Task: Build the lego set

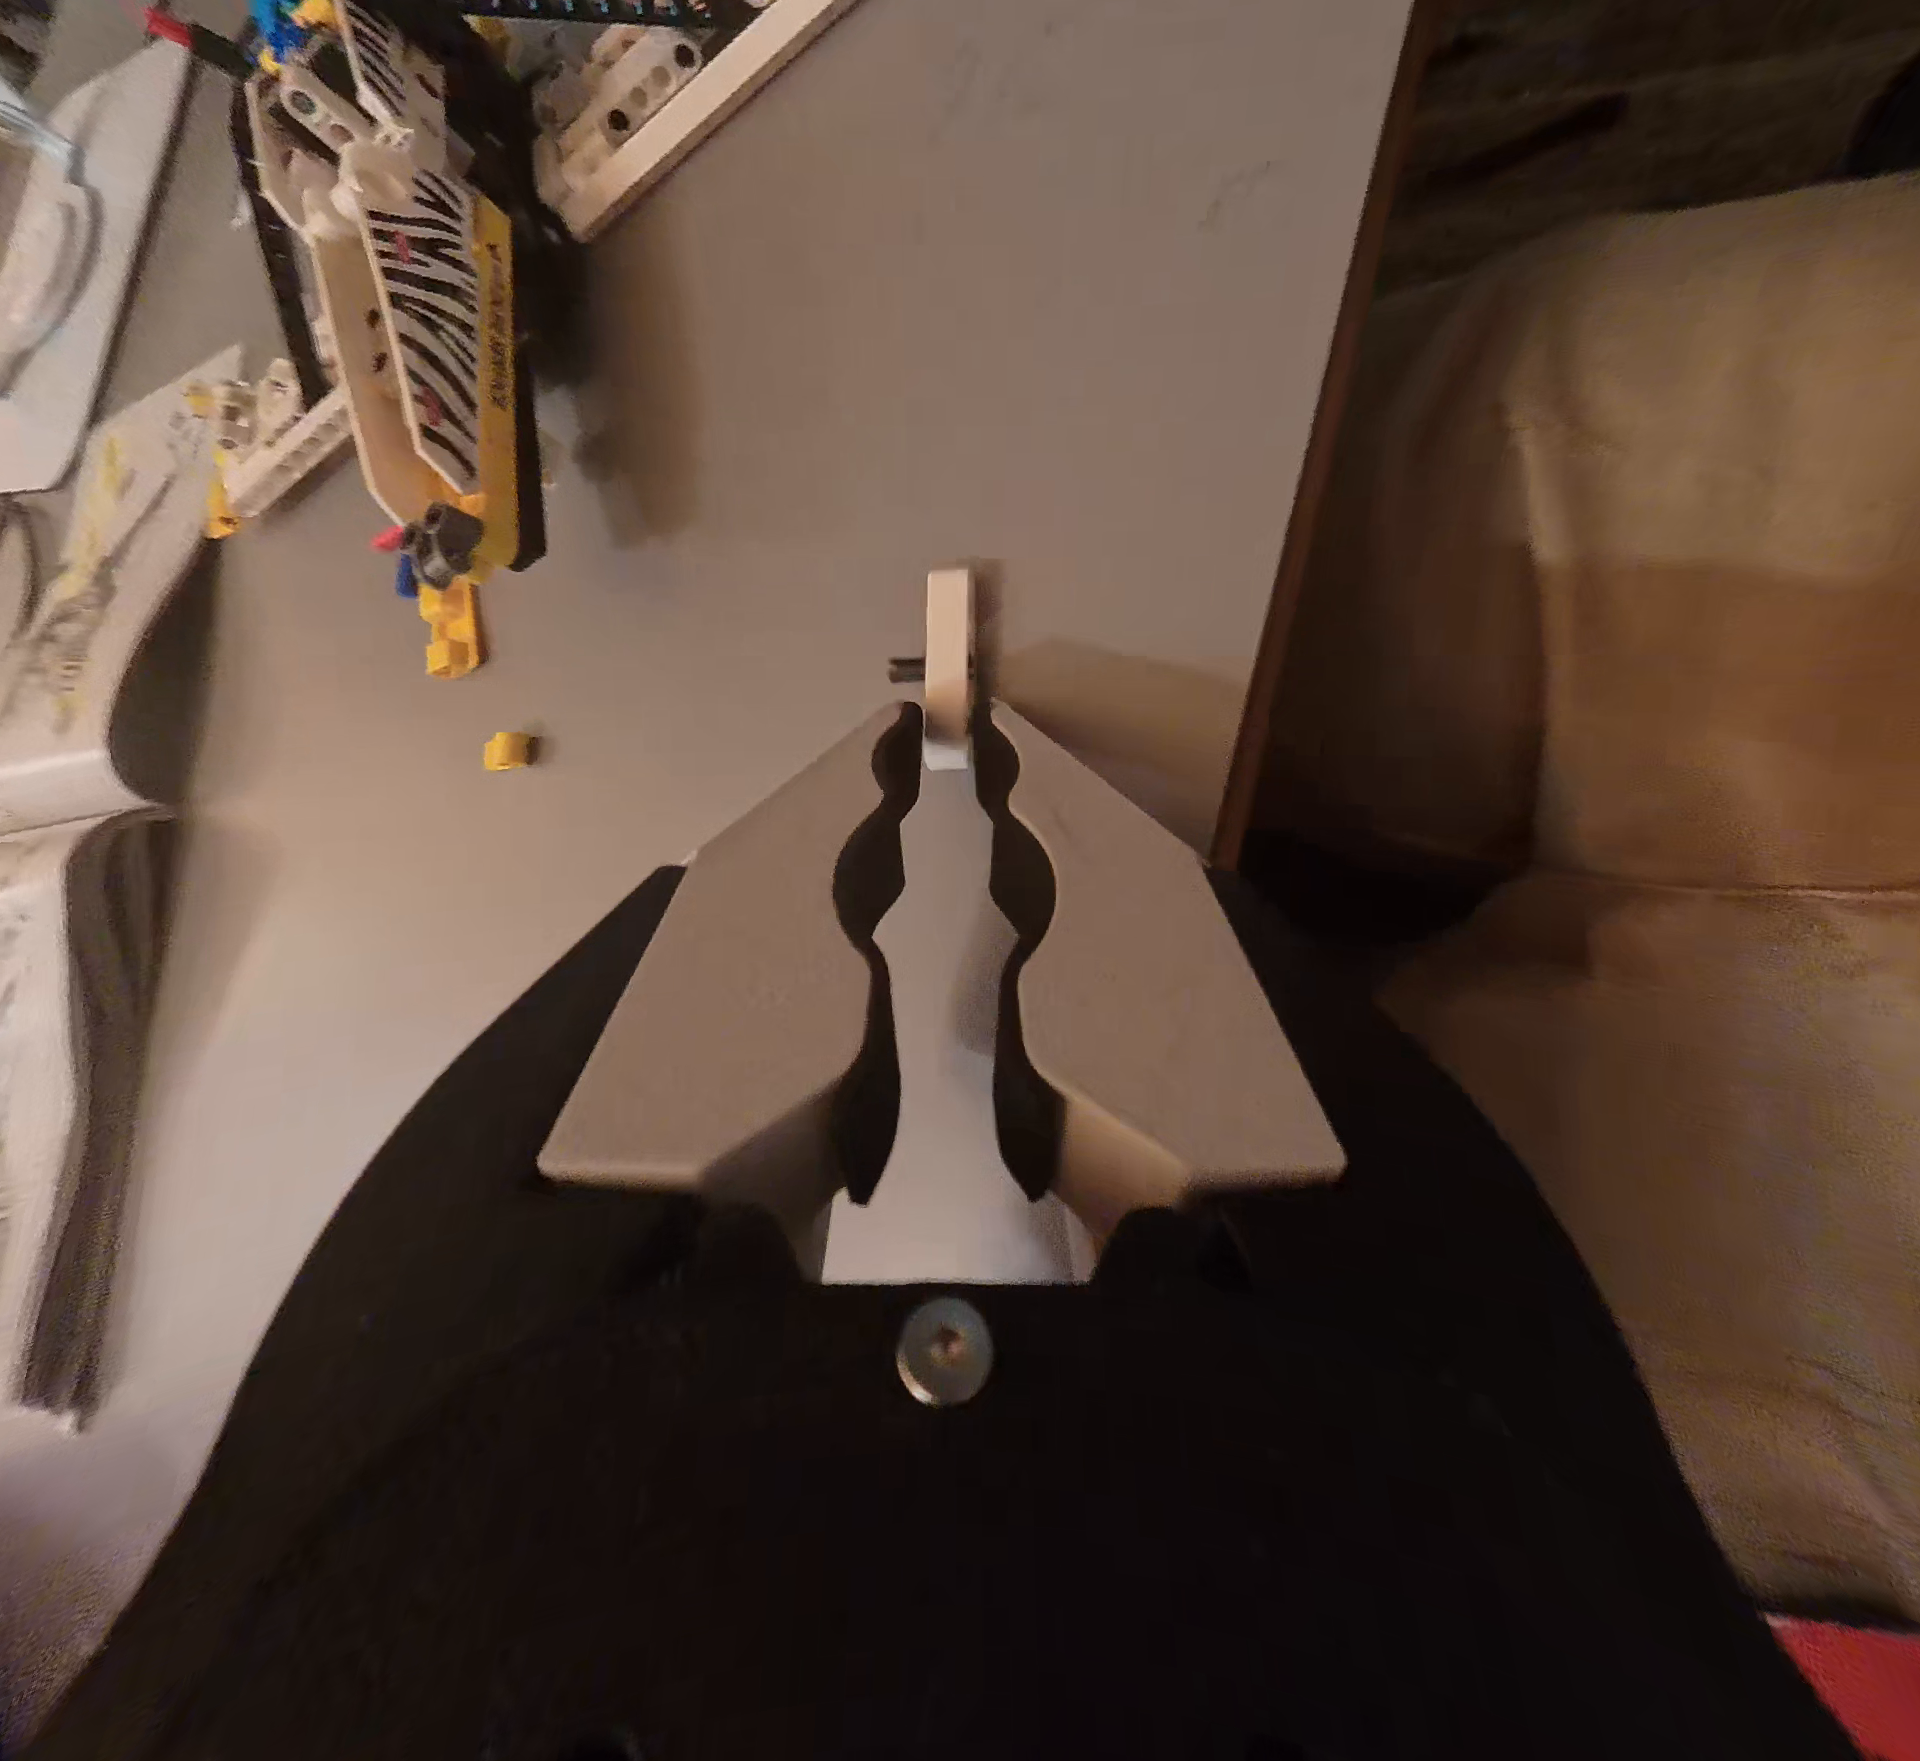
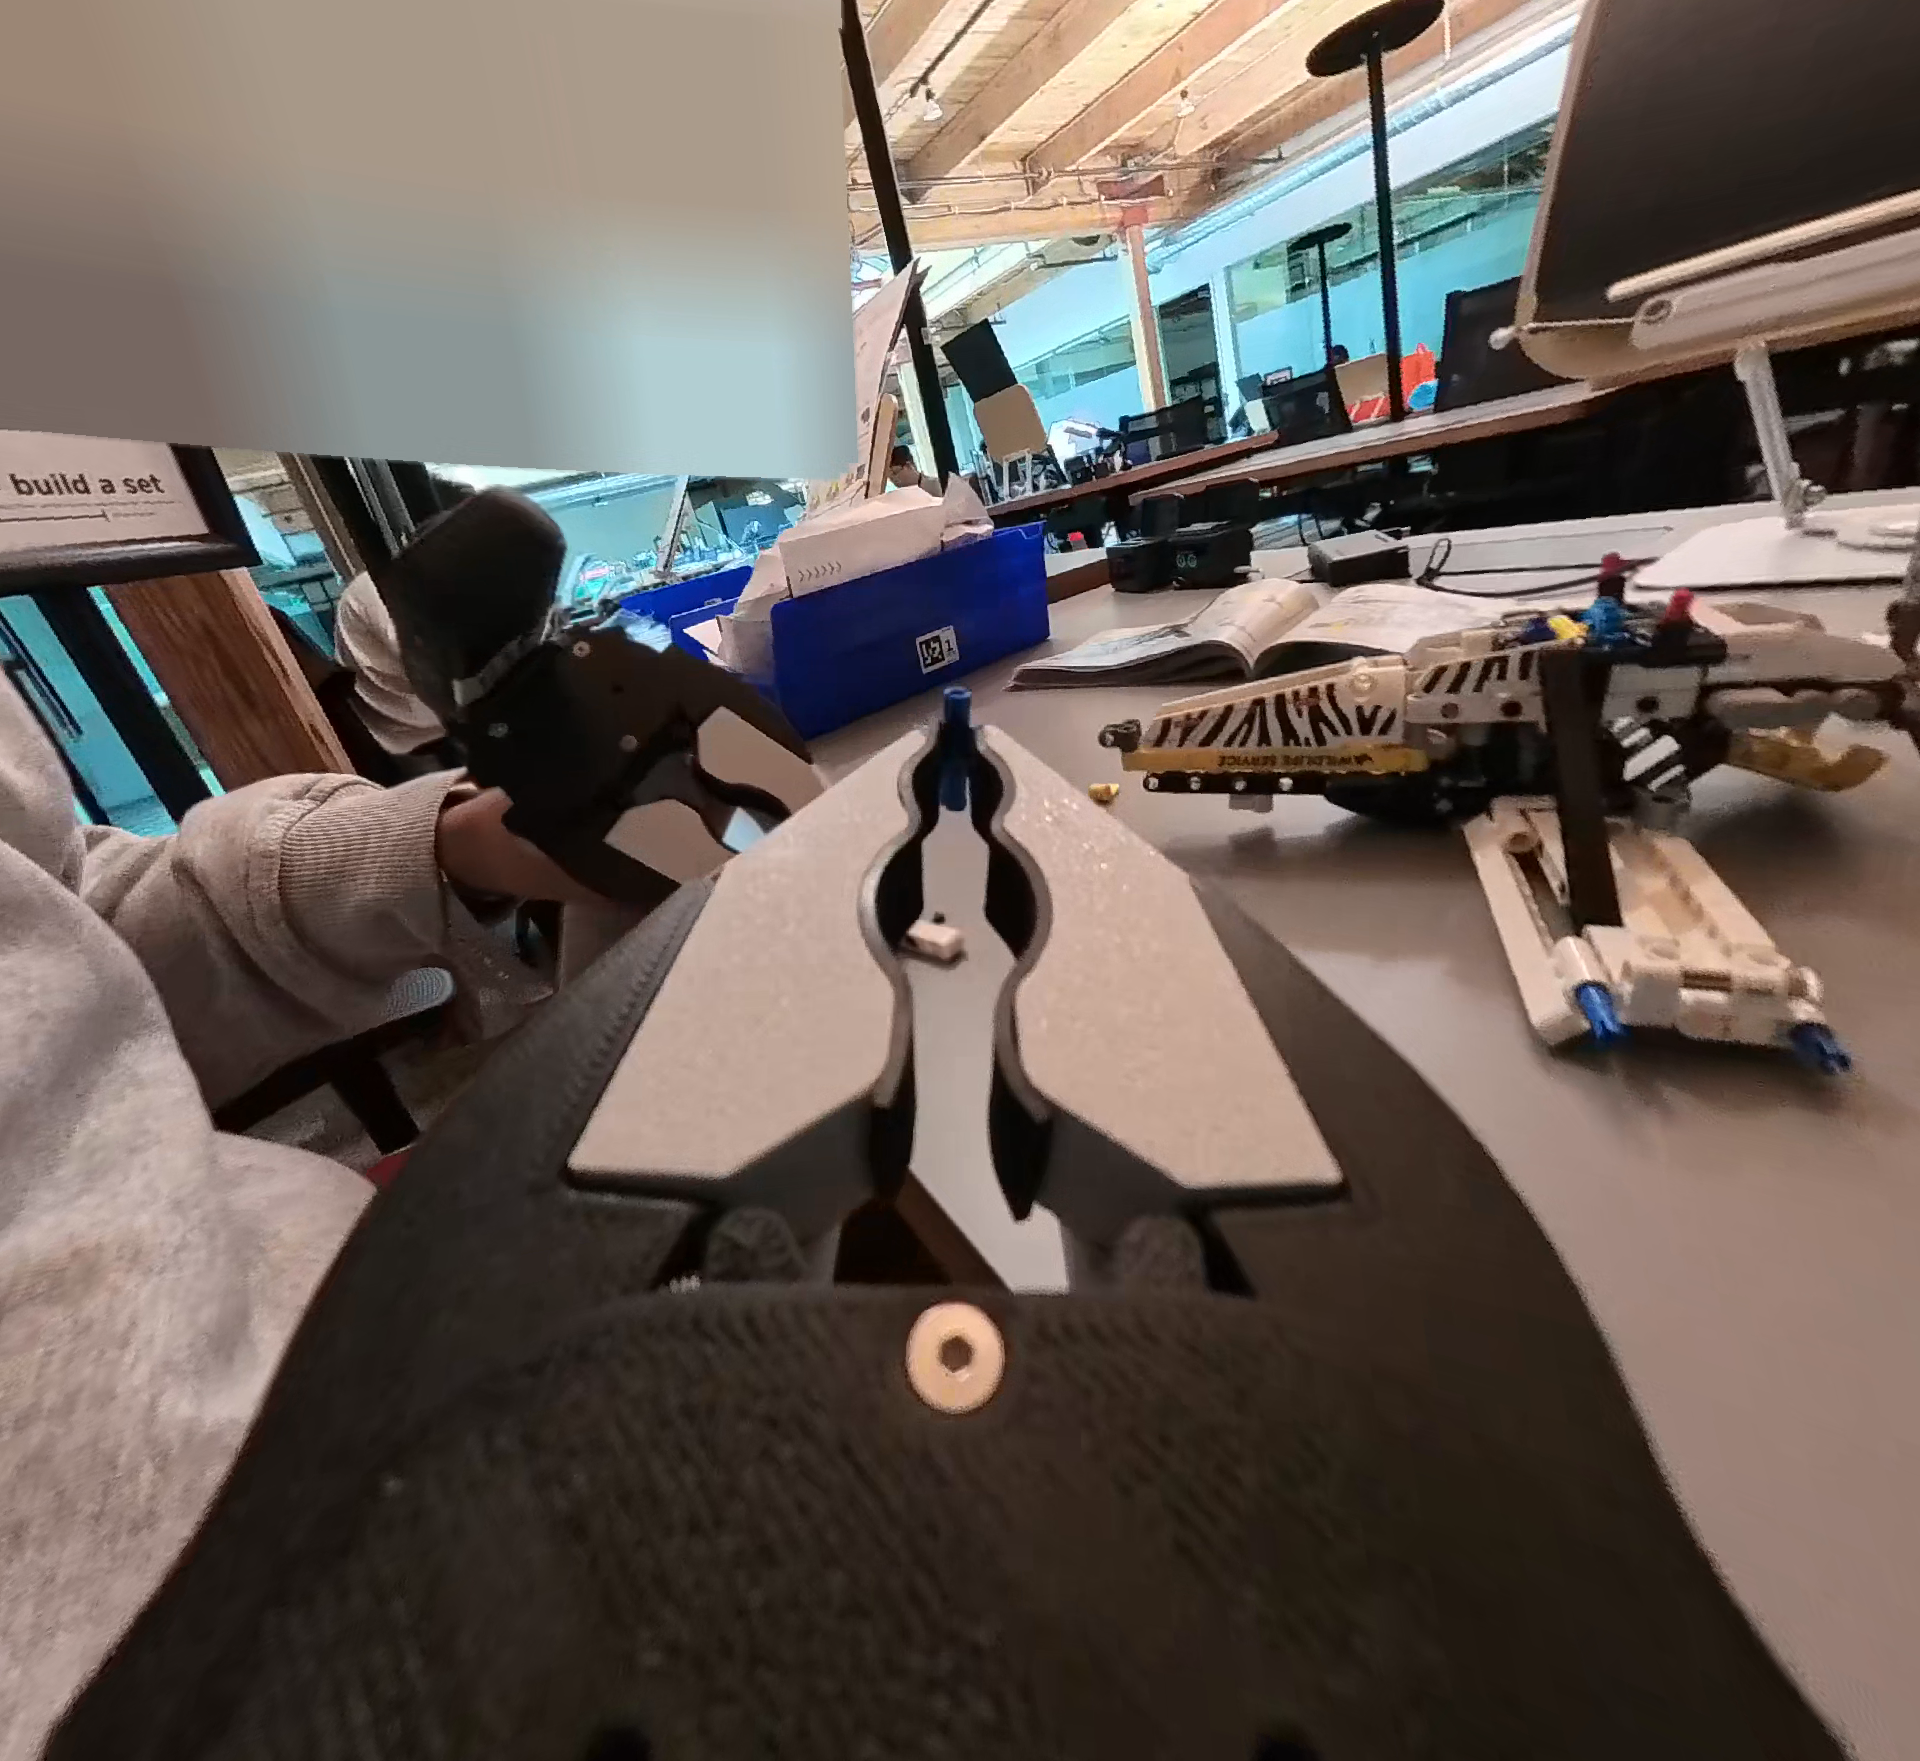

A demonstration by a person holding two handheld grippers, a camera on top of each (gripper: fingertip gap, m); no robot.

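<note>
My left gripper (image 1: 948, 722) is clenched on a small white beam (image 1: 950, 649), which stands up from the fingertips just above the middle of the left wrist frame; a short black pin (image 1: 904, 669) sticks out of its left side. My right gripper (image 2: 956, 776) is clamped on a blue pin (image 2: 956, 743), held upright at the tips just above the centre of the right wrist frame. Through the gap between those fingers I see a small white piece (image 2: 932, 940) on the table (image 2: 1558, 1296).

In the left wrist view, a loose yellow piece (image 1: 509, 749) lies on the grey table left of the fingertips. Farther out, toward the upper left of the frame, sits the lego model (image 1: 416, 257), white with black stripes and a yellow edge, with a white frame (image 1: 717, 80) to its right. An open instruction booklet (image 1: 83, 672) runs along the left edge.

In the right wrist view the same model (image 2: 1455, 735) lies at the right of the frame, the booklet (image 2: 1247, 631) behind it. A blue bin (image 2: 894, 631) holding papers stands above the centre. At the left, a person's sleeve (image 2: 260, 880) reaches to my left gripper (image 2: 623, 755), whose fingertips I cannot make out here.
</note>
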